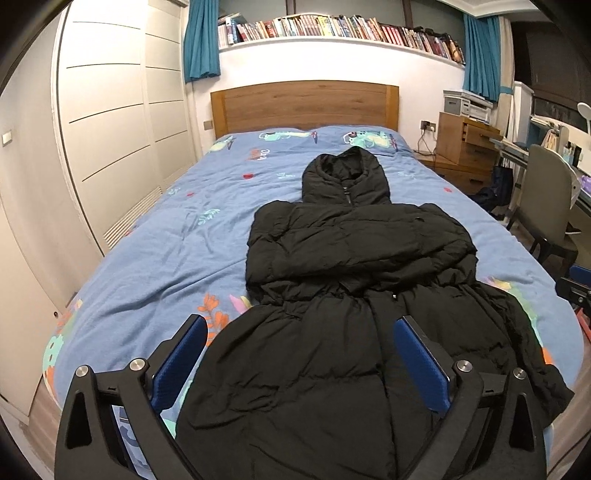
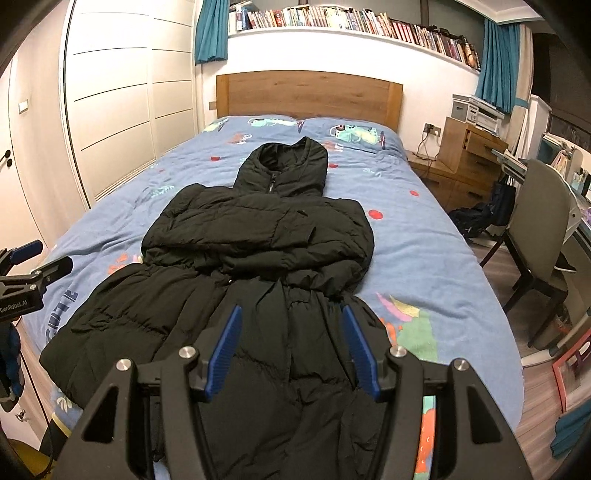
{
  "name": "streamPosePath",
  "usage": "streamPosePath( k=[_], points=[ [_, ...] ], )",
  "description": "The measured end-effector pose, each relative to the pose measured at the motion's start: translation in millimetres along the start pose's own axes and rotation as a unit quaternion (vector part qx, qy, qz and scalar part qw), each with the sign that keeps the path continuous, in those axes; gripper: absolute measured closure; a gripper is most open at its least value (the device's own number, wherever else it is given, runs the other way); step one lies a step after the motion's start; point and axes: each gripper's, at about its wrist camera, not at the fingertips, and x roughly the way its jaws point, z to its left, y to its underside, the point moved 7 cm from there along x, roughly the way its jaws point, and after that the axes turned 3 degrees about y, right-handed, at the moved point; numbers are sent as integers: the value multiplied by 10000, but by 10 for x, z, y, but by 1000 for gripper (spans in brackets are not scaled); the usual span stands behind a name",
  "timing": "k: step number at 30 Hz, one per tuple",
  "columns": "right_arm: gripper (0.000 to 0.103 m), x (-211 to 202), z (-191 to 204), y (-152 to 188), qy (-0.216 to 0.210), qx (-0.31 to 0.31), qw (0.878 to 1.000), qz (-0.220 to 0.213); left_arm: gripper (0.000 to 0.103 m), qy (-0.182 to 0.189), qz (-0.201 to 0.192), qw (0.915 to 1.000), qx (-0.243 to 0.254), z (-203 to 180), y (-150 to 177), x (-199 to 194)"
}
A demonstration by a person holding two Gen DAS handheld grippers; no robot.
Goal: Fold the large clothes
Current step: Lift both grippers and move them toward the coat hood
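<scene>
Each black hand-held gripper [image 1: 301, 339] carries 2 ribbed blue pads [image 2: 223, 352], silver screws.

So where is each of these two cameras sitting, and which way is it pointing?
Left wrist view: sits on the left gripper, looking down the bed toward the headboard over the black coat; its own blue fingers frame the hem, spread wide.
Right wrist view: sits on the right gripper, facing the same way; its fingers stand narrower, and the left gripper pokes in at the left edge.
Shared: coat, bed, headboard, bookshelf.
</scene>
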Motion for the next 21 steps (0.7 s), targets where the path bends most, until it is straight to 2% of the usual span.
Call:
streamPosePath(
  k=[9, 21],
  points=[
    [48, 219, -59, 113, -25, 139, 9997, 217, 1, 202, 159, 9996, -63, -44, 42, 102],
    [48, 536, -98, 232, 71, 196, 9983, 543, 1, 281, 322, 9991, -67, -33, 82, 338]
  ],
)
